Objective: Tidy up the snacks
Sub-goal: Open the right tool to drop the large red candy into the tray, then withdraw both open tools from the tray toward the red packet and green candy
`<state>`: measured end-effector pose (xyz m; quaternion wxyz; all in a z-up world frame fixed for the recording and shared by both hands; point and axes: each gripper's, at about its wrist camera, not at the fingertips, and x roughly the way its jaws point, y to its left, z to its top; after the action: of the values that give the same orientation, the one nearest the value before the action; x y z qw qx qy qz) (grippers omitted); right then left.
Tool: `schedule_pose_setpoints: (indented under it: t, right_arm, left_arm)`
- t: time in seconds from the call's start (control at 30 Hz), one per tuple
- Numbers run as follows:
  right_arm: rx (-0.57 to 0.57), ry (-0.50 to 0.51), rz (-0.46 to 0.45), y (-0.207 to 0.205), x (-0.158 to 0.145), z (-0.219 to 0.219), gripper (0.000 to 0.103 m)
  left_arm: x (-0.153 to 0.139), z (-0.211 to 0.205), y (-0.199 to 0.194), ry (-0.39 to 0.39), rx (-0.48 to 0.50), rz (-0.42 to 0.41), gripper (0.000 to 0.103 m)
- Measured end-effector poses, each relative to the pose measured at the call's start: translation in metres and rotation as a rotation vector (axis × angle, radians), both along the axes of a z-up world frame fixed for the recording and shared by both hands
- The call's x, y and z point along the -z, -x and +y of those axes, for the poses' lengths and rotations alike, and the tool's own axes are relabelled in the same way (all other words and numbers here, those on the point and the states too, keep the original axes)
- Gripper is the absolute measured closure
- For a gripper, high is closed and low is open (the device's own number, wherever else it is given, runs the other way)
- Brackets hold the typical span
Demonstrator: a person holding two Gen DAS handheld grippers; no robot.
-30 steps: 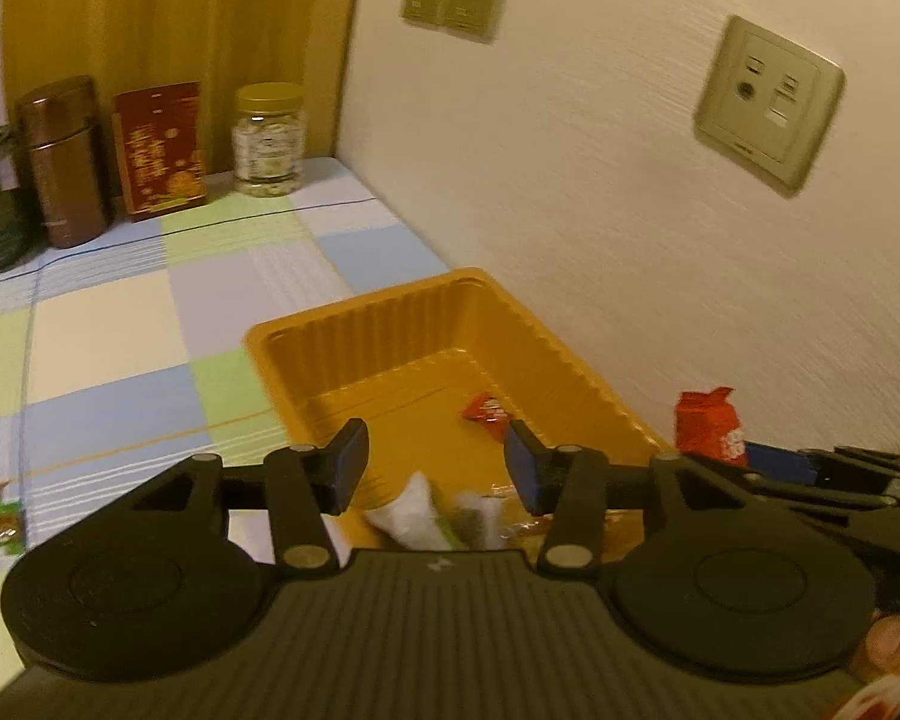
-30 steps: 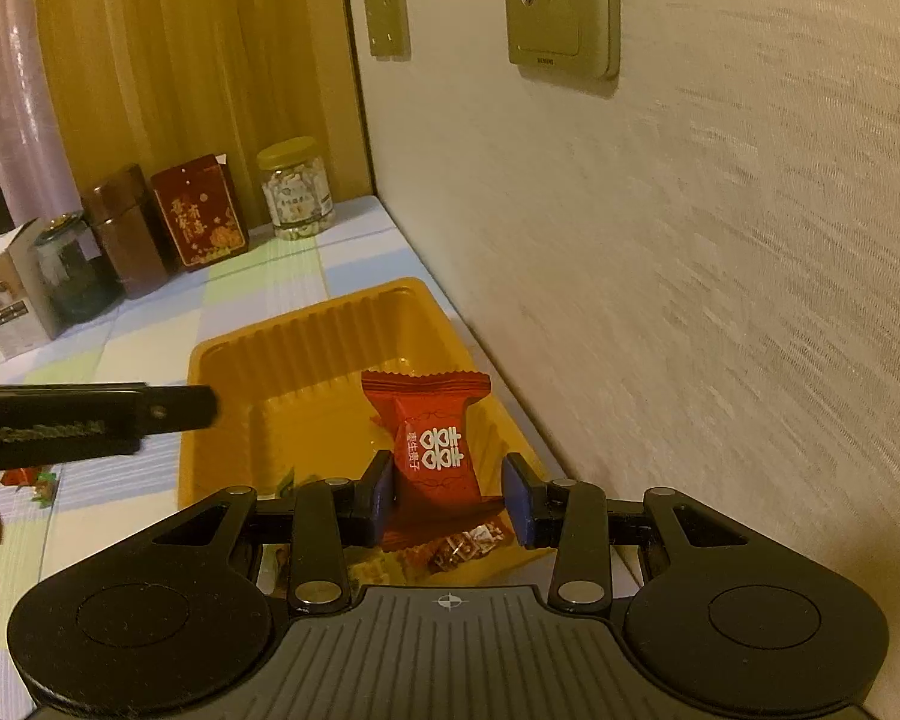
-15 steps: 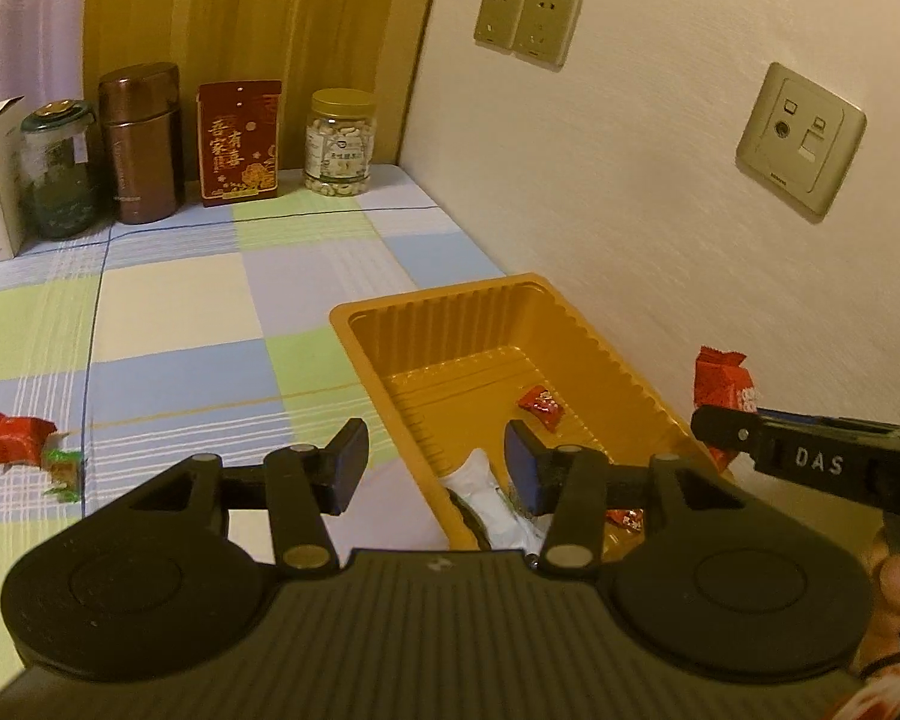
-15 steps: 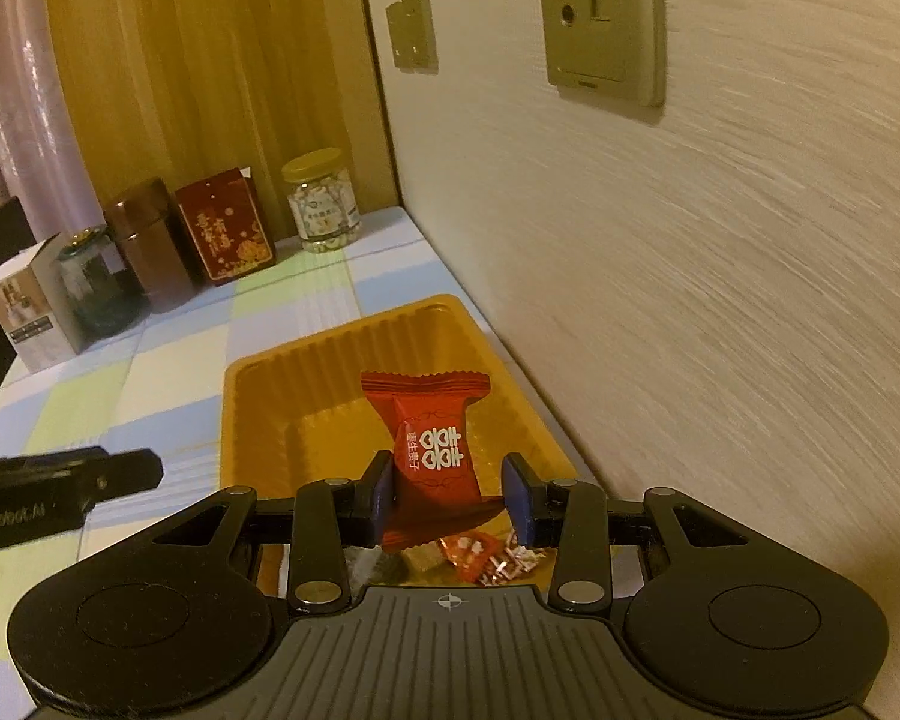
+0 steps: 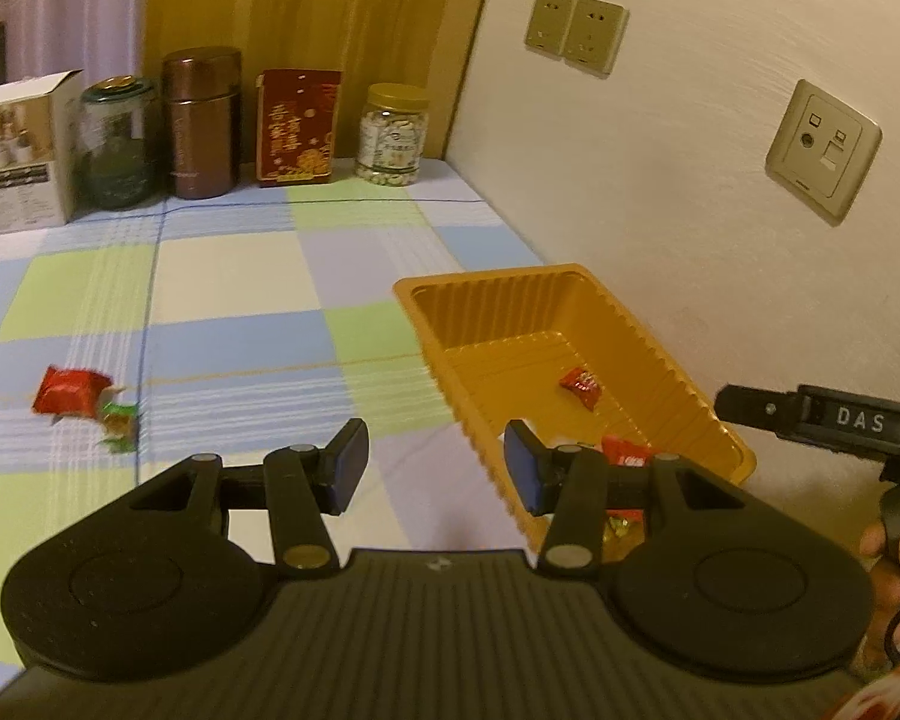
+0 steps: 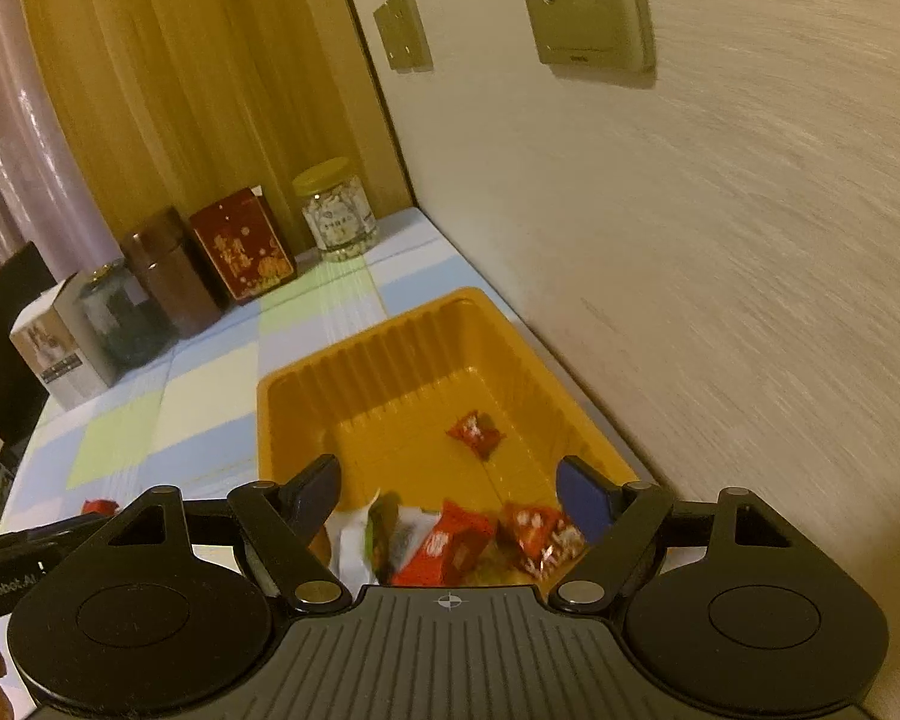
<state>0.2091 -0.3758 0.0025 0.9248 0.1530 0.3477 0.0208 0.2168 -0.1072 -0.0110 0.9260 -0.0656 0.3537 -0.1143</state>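
Observation:
An orange plastic tray sits on the checked tablecloth against the wall. It holds several wrapped snacks: a small red candy, a red packet and a white-green packet near its front. My right gripper is open and empty above the tray's near end. My left gripper is open and empty over the tray's left rim. A red snack and a green candy lie on the cloth to the left.
At the back stand a white box, a green glass jar, a brown canister, a red box and a nut jar. The wall with sockets runs along the right.
My right gripper has opened and the red snack it held now lies in the tray. My left gripper has swung left, bringing the loose snacks on the cloth into view.

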Motion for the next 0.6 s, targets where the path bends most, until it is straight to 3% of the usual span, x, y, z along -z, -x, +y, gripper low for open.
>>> schedule_pose_setpoints:
  t: [0.23,0.6]
  right_arm:
    - [0.018,0.037,0.049,0.031,-0.001,0.014,0.024]
    - [0.003,0.117,0.035,0.083,-0.015,0.044,0.024]
  left_arm:
    - [-0.008,0.018,0.027,-0.014,-0.031,-0.003,0.052]
    - [-0.027,0.041,0.067,-0.054,-0.053,-0.033,0.041]
